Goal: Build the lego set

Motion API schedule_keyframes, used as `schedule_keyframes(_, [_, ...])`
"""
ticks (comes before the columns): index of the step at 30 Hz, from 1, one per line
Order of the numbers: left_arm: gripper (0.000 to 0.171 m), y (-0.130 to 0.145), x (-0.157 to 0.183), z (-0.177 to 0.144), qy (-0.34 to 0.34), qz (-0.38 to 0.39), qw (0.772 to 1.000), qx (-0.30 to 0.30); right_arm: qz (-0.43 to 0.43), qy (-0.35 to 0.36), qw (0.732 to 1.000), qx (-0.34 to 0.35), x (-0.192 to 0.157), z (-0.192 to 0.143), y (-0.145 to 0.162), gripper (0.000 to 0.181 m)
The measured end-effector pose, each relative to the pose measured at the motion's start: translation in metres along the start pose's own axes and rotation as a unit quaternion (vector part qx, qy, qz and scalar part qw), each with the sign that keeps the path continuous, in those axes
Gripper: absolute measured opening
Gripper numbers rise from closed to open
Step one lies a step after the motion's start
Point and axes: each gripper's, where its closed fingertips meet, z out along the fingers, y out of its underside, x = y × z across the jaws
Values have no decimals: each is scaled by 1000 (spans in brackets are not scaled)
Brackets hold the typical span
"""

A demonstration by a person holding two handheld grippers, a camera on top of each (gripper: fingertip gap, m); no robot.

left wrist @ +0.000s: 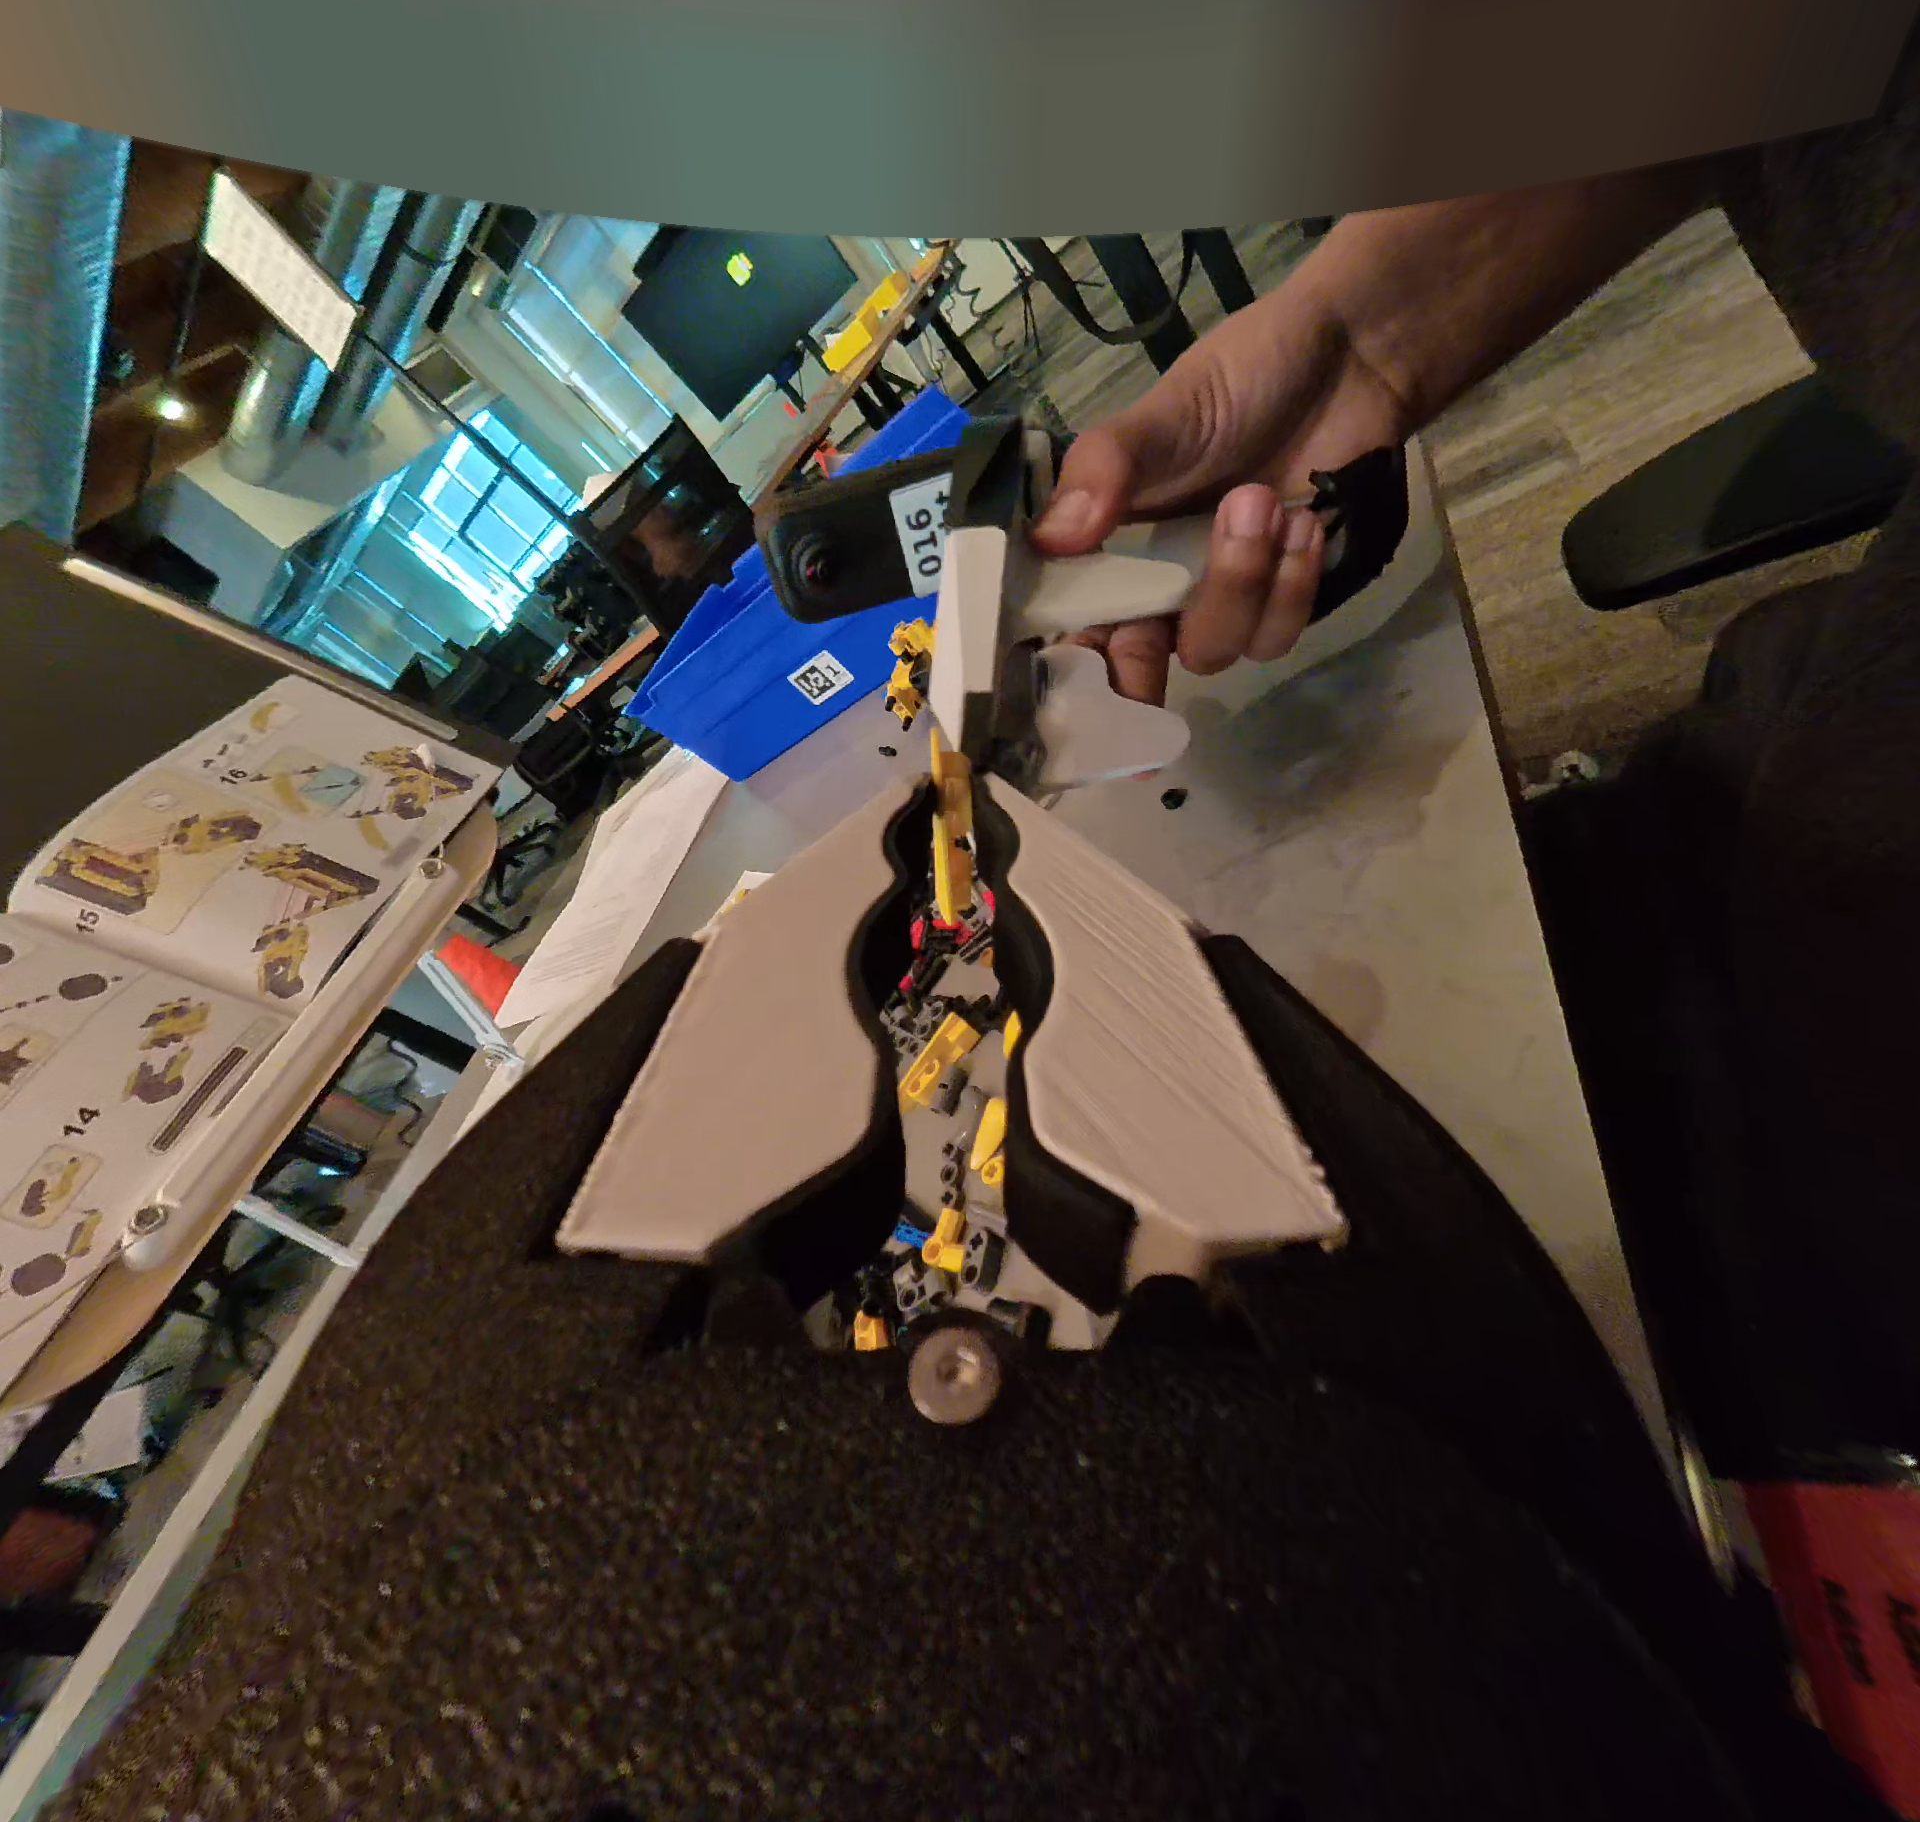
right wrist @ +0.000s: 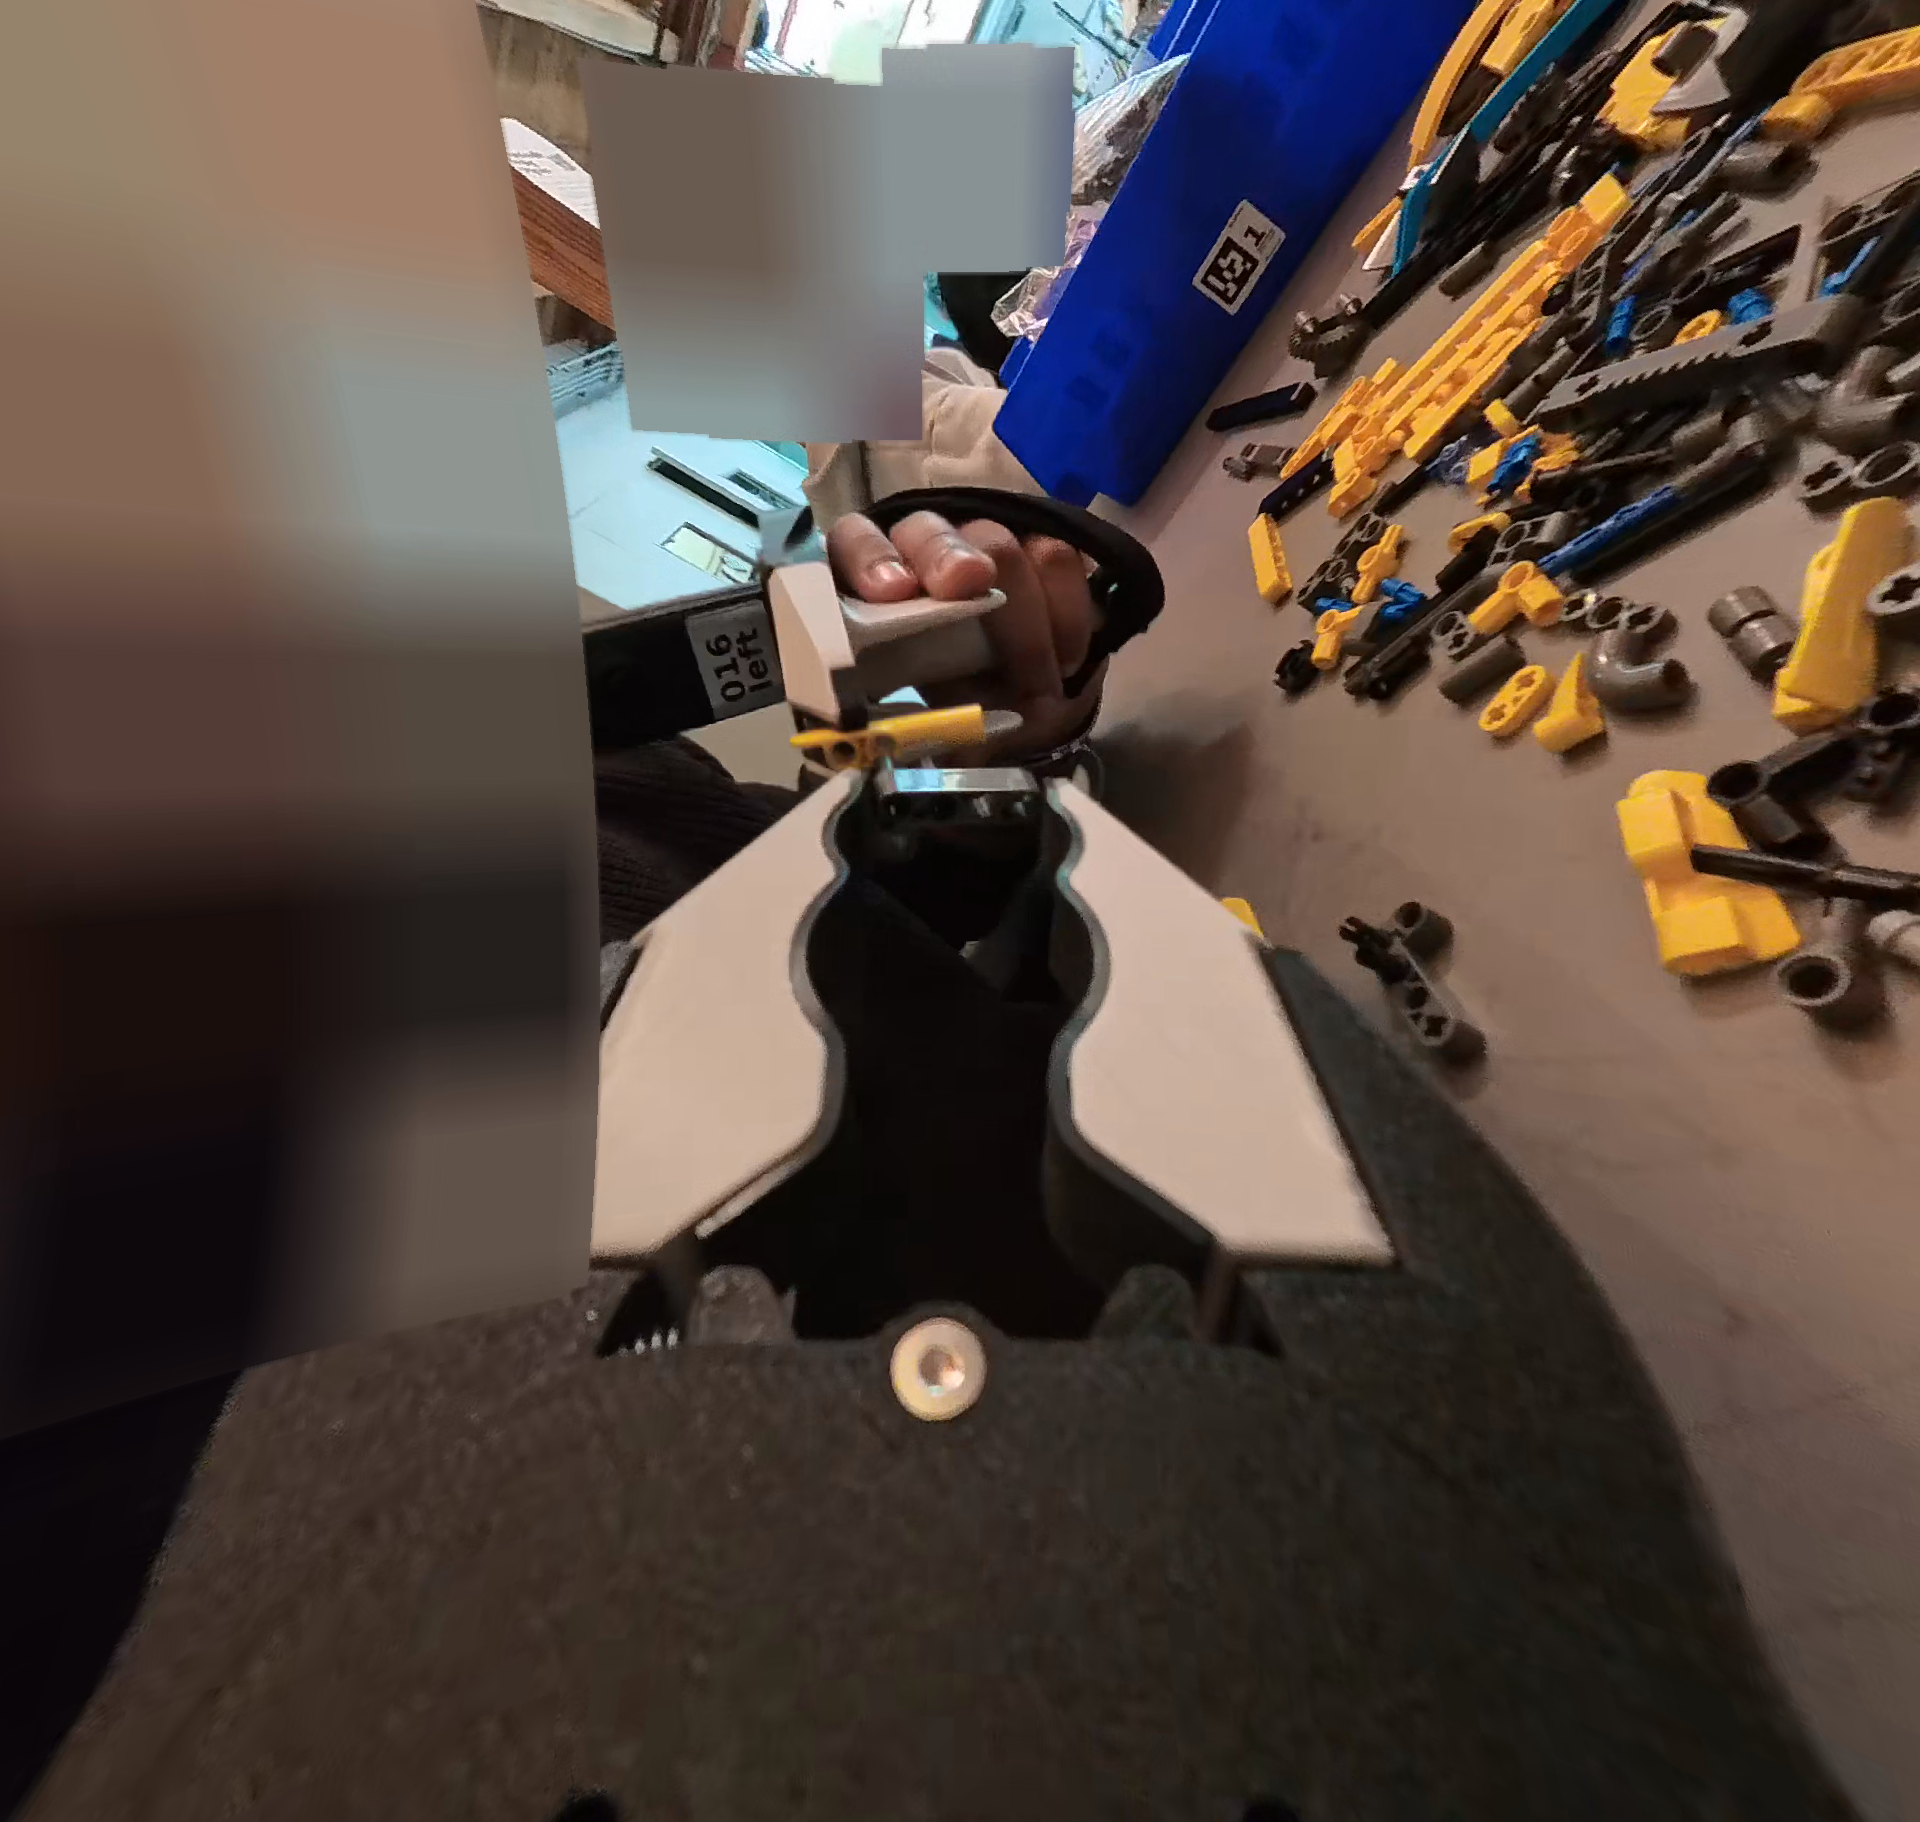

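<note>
My left gripper (left wrist: 951, 790) is shut on a thin yellow beam (left wrist: 948, 853) that sticks out past its tips. My right gripper (right wrist: 954, 785) is shut on a small dark grey piece (right wrist: 956, 793). The two grippers meet tip to tip above the grey table (left wrist: 1351, 889). In the right wrist view the left gripper (right wrist: 883, 733), held by a hand (right wrist: 935, 567), holds the yellow beam (right wrist: 904, 728) level just above the dark grey piece. In the left wrist view the right gripper (left wrist: 987, 744), also held by a hand (left wrist: 1247, 484), comes down onto the beam's far end.
A blue bin (right wrist: 1226, 214) stands at the back of the table (right wrist: 1558, 1201) and also shows in the left wrist view (left wrist: 769, 671). Many loose yellow, black, grey and blue pieces (right wrist: 1558, 422) lie to the right. An open instruction booklet (left wrist: 187, 941) stands at the left. A black chair (left wrist: 1725, 484) is beyond the table edge. Only a small space, under 4 cm, lies between the two pairs of fingers.
</note>
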Motion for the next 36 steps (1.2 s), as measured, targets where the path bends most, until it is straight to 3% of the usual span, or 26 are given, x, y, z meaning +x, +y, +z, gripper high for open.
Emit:
schedule_keyframes(5, [5,7,3,5,5,0,1000,-18,-18,10,1000,-9,0,-2,1,34])
schedule_keyframes(12, [5,2,1,5,-31,16,999,25,-62,43,997,-25,2,-3,4,32])
schedule_keyframes(15, [5,2,3,5,-59,64,996,34,-86,61,994,-31,2,-4,4,32])
schedule_keyframes(23, [6,7,8,8,-24,8,1000,10,-139,96,985,-39,0,-8,2,32])
schedule_keyframes(36, [6,14,21,5,21,-6,1000,-13,-127,111,983,-73,7,-7,12,32])
